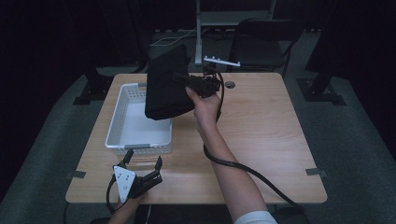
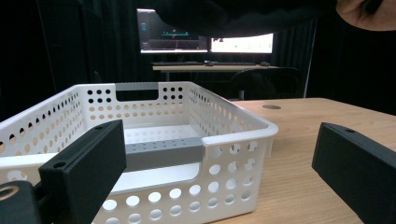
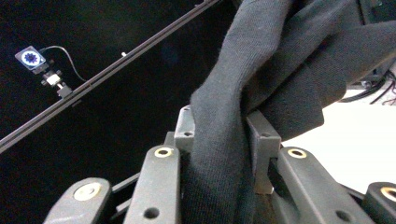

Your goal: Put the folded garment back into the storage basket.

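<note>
Your right gripper (image 1: 183,80) pinches the black cloth (image 1: 164,86) above the basket (image 1: 122,100); the thin grip may slip, dropping it outside.

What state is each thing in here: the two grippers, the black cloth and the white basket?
Right gripper: shut on the black cloth, held up above the table.
Black cloth: folded, hanging in the air over the far end of the basket.
White perforated basket: upright on the table, nothing inside.
Left gripper: jaws open, holding nothing, low at the basket's near end.
</note>
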The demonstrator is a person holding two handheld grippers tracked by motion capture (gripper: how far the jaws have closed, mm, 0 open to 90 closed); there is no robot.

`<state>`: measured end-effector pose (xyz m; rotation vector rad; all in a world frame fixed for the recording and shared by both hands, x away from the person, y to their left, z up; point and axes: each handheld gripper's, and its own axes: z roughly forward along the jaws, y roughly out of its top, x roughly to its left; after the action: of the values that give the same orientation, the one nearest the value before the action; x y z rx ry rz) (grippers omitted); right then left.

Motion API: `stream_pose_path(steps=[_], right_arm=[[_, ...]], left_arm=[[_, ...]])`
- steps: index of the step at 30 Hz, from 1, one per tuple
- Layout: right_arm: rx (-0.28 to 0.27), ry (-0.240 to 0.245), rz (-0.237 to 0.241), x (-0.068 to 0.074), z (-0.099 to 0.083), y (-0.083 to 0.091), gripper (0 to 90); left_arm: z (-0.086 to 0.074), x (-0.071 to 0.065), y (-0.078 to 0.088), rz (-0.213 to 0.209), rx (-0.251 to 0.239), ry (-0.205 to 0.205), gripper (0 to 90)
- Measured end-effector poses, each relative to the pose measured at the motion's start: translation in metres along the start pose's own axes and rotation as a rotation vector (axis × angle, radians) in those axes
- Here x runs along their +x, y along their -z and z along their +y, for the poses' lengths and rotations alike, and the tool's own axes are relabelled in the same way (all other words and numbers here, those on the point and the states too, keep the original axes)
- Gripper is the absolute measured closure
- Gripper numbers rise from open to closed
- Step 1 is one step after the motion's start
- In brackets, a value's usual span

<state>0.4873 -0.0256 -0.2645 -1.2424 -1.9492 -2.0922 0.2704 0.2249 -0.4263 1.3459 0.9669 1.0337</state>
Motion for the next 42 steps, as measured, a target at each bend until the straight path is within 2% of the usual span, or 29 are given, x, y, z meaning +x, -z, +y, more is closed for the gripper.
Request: stream_pose_path(steps=[12, 25, 33, 42], right_arm=[[0.019, 0.013, 0.017, 0.011, -0.004, -0.023, 72.0], [0.031, -0.03, 0.045, 0.013, -0.016, -0.047, 72.0], [0.048, -0.031, 0.059, 0.022, -0.021, -0.066, 72.0], [0.058, -0.024, 0.072, 0.03, -0.025, -0.077, 71.9]], left_arm=[[0.0, 0.0, 0.0, -0.003, -0.002, 0.0, 4.3], [0.0, 0.0, 0.0, -0.004, 0.0, -0.001, 4.3], [0.0, 0.0, 0.0, -0.014, -0.007, 0.003, 4.3], [0.0, 0.0, 0.001, -0.015, -0.009, 0.004, 4.3]])
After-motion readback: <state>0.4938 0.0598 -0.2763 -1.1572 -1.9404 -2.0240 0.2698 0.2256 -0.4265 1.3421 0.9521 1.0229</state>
